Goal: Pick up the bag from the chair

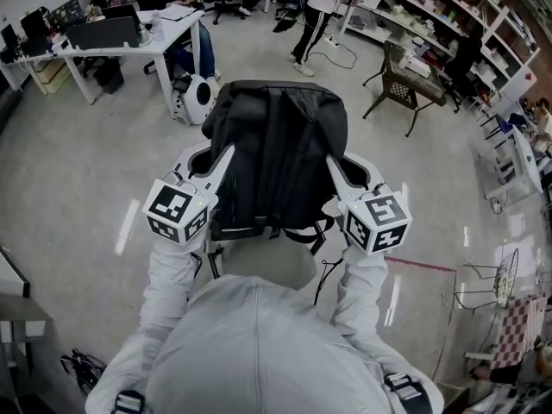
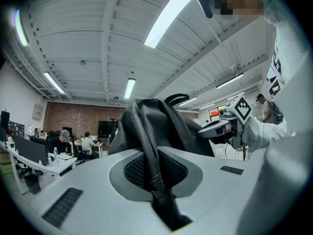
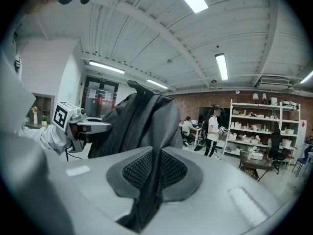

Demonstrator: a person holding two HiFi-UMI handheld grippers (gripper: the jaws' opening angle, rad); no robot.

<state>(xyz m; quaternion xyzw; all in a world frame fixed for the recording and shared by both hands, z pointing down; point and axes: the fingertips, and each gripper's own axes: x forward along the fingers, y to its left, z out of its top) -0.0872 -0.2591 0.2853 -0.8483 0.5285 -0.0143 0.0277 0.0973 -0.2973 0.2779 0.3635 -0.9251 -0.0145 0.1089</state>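
The bag (image 1: 276,145) hangs just ahead of the person (image 1: 259,343) — left gripper (image 1: 222,159) clamped on its left edge, right gripper (image 1: 333,164) clamped on its right edge.

A glossy grey floor (image 1: 78,171) is seen, ceiling lights mirrored in it. In its far-left corner a white desk (image 1: 164,37) is planted, and a round white object (image 1: 197,97) is parked at the desk's foot. Toward the far-right corner a dark wicker chair (image 1: 404,84) is set, with shelving (image 1: 448,15) lined along the right edge. A red line (image 1: 423,266) is marked near the right edge, beside a wire chair (image 1: 492,283). At the near edge a pale chair (image 1: 263,267) is glimpsed, its legs hidden.
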